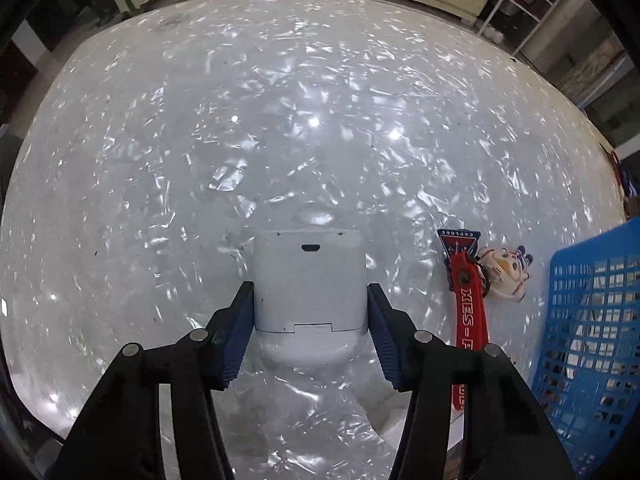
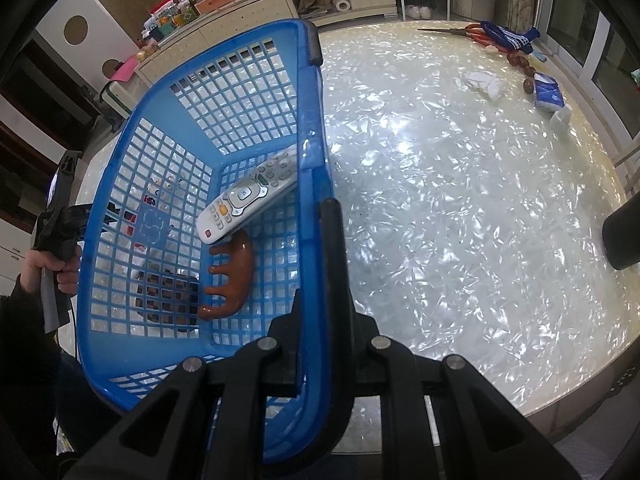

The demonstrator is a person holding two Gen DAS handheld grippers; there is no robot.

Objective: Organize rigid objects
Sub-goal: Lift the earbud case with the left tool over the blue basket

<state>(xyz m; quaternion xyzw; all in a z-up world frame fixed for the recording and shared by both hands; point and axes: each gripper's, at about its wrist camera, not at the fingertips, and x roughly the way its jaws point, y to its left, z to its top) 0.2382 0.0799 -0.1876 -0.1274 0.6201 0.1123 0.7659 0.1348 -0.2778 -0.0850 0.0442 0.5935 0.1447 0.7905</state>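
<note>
In the left wrist view a white box-shaped device lies on the pearly table. My left gripper straddles it with both blue pads against its sides. A red lanyard and a white cartoon keychain lie to its right. In the right wrist view my right gripper is shut on the near right rim of the blue basket. Inside the basket lie a white remote, a brown wooden massager and a dark round object.
The blue basket's wall stands at the right in the left wrist view. At the far right table edge lie scissors, a blue cloth, white cloth, brown beads and a tissue pack. A dark cylinder pokes in.
</note>
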